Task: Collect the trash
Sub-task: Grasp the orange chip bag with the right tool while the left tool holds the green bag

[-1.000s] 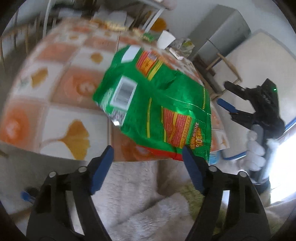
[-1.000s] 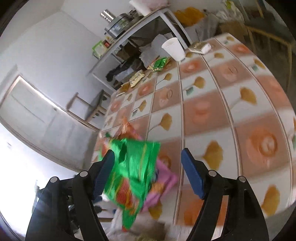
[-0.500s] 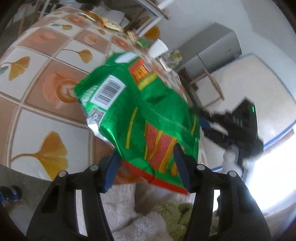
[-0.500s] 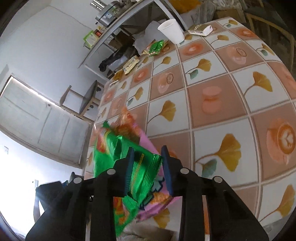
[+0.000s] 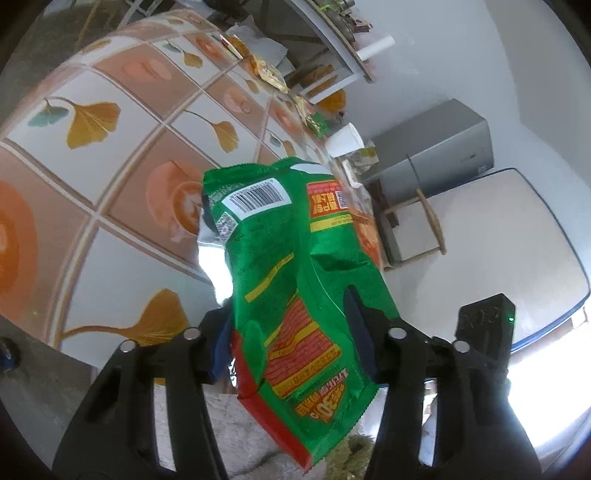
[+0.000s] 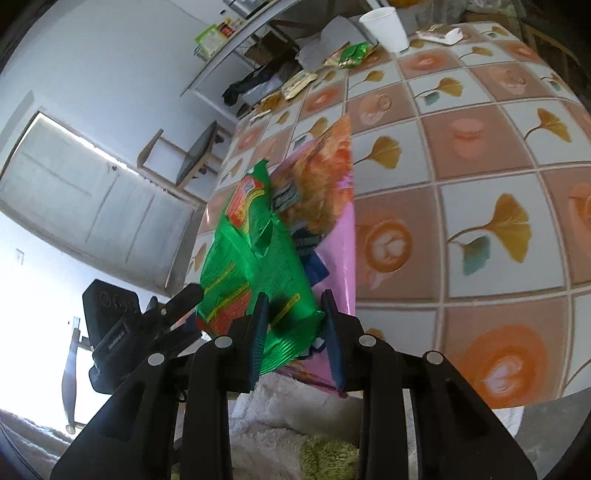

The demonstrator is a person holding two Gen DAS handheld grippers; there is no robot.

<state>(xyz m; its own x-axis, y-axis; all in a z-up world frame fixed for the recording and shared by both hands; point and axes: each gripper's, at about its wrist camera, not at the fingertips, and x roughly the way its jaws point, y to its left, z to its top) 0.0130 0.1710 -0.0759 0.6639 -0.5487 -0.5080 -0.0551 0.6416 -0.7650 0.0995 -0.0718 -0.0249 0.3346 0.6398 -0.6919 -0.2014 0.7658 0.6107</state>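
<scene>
A crumpled green snack bag (image 5: 295, 280) hangs at the near edge of the tiled table (image 5: 122, 192). My left gripper (image 5: 291, 332) is shut on its lower part. In the right wrist view my right gripper (image 6: 295, 328) is shut on the green bag (image 6: 255, 266) together with a pink and orange wrapper (image 6: 328, 206) behind it. The left gripper (image 6: 177, 317) shows there at the left, holding the bag's other end. More small wrappers (image 6: 351, 53) lie at the table's far end.
A white paper cup (image 6: 386, 22) and a small white packet (image 6: 439, 35) stand at the far end of the table. A shelf unit (image 6: 236, 48), a wooden chair (image 6: 184, 155) and a grey cabinet (image 5: 439, 147) stand beyond. A fluffy white and green rug (image 6: 295, 435) lies below.
Both grippers closed on the green bag, the right one also taking the pink wrapper. The bag has been lifted and turned more upright at the table's edge.
</scene>
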